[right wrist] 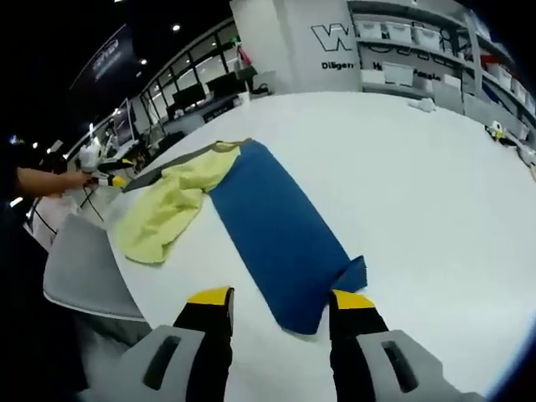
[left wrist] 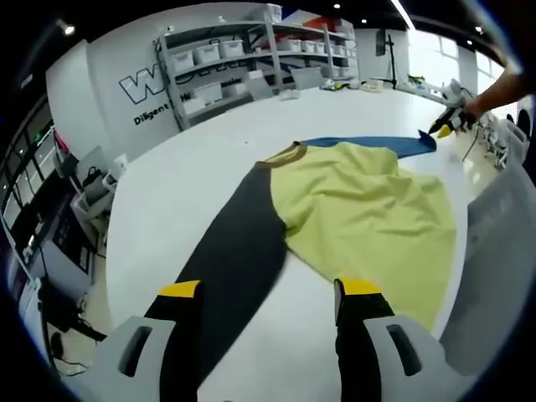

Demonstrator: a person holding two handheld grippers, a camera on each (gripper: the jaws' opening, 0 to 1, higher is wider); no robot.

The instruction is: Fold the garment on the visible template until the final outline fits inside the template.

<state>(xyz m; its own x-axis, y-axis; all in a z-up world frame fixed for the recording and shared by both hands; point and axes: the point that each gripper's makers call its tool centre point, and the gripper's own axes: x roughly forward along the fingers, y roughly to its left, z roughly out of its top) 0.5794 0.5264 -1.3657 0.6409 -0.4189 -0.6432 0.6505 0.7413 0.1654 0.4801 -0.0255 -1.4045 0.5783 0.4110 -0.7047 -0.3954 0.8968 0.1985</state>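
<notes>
The garment [left wrist: 368, 209], a yellow top with one dark sleeve [left wrist: 239, 251] and one blue sleeve [right wrist: 280, 243], lies spread on the white table [left wrist: 201, 167], its body rumpled and both sleeves stretched out to either side. In the left gripper view the dark sleeve runs toward my left gripper [left wrist: 268, 297], whose jaws stand apart and hold nothing; the sleeve's end lies just at the inner side of one jaw. In the right gripper view the blue sleeve reaches toward my right gripper [right wrist: 280, 303], also released and empty, with the cuff end lying between the jaw tips and one corner turned up. I cannot make out any template outline under the cloth in either view. By my reckoning the folding has hardly begun: neither sleeve is laid over the body and the yellow body itself is crumpled rather than flat. What is left is likely bringing each sleeve inward, then folding the body down.
</notes>
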